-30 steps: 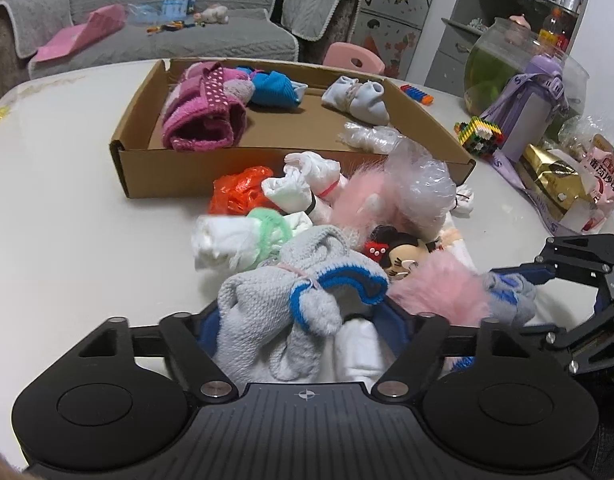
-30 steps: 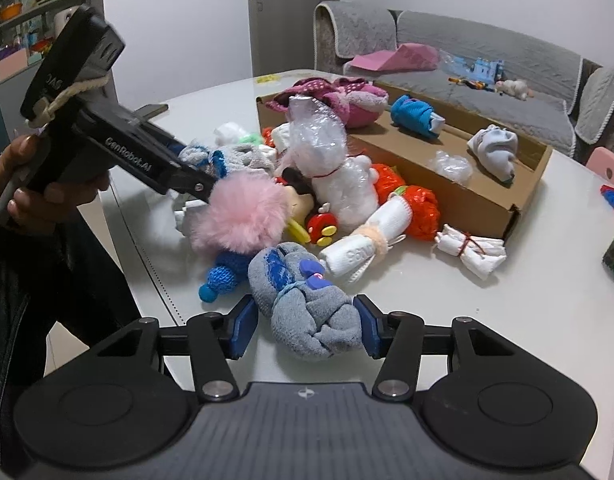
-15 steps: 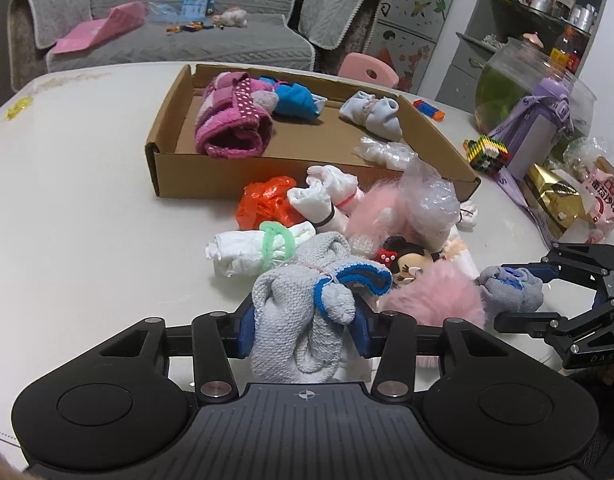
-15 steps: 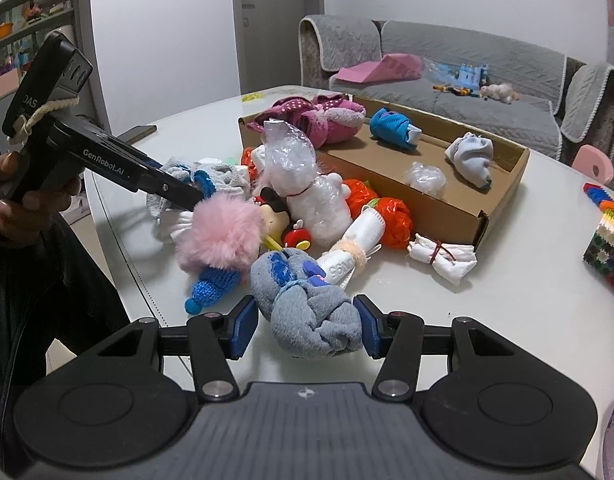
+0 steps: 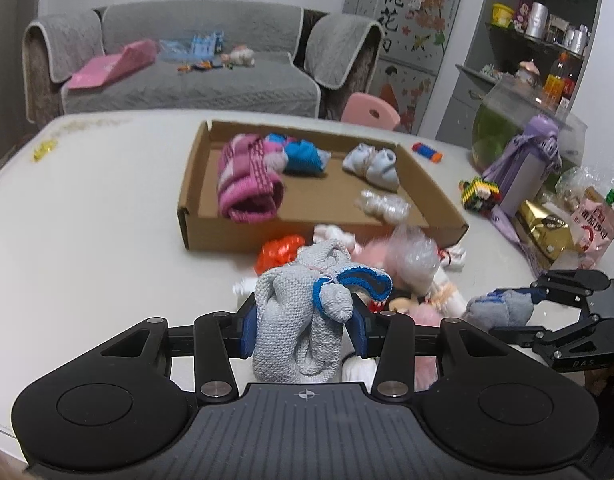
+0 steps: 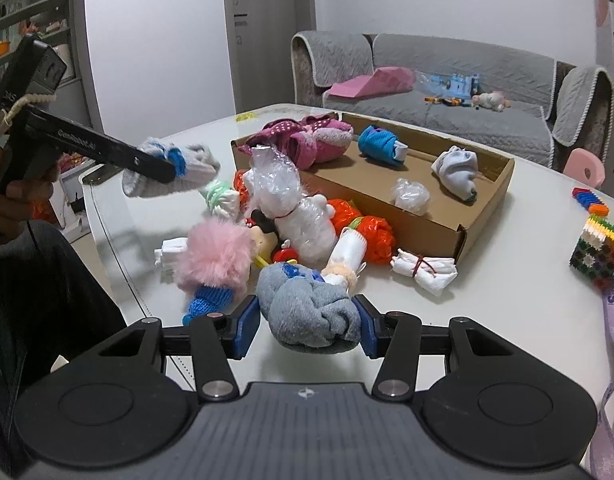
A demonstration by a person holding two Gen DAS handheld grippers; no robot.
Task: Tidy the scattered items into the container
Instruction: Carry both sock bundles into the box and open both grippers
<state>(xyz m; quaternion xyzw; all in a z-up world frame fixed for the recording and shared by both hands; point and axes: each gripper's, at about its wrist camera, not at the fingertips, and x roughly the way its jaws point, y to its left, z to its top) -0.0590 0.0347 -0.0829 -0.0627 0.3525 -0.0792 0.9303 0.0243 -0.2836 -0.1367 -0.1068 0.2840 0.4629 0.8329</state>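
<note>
The left gripper (image 5: 303, 322) holds a grey sock bundle (image 5: 295, 320) with a blue cuff, its jaws pinched against both sides, the bundle lifted clear of the tabletop (image 5: 87, 220); the right gripper (image 6: 307, 326) has its jaws closing on a second grey bundle (image 6: 307, 308) with blue patches, the pads pressing its sides, and it too hangs just above the white surface; a hand (image 6: 11, 200) grips the left tool's handle at the edge of the right view.

Just past the jaws lies the heap of loose things: a pink fluffy ball (image 6: 215, 256) on a blue knitted base, a small cartoon doll (image 6: 267, 236) beside it, a white roll with a peach band (image 6: 347, 256), orange crumpled plastic (image 6: 367, 228), a clear plastic bag (image 6: 275, 176) standing over white bundles, a white bundle with a green band (image 6: 219, 198), and a white roll tied with a red band (image 6: 423, 272) just in front of the box corner.

Beyond the heap sits the shallow cardboard box (image 5: 211, 236), touching the orange plastic; inside it are a pink knitted piece (image 5: 247, 184), a blue bundle (image 5: 303, 156), pale blue socks (image 5: 375, 164) and a clear plastic wad (image 5: 383, 206).

Farther off, a block cube (image 5: 479, 194) and a purple bottle (image 5: 527, 168) stand on the tabletop, with a grey sofa (image 5: 187, 80) behind.
</note>
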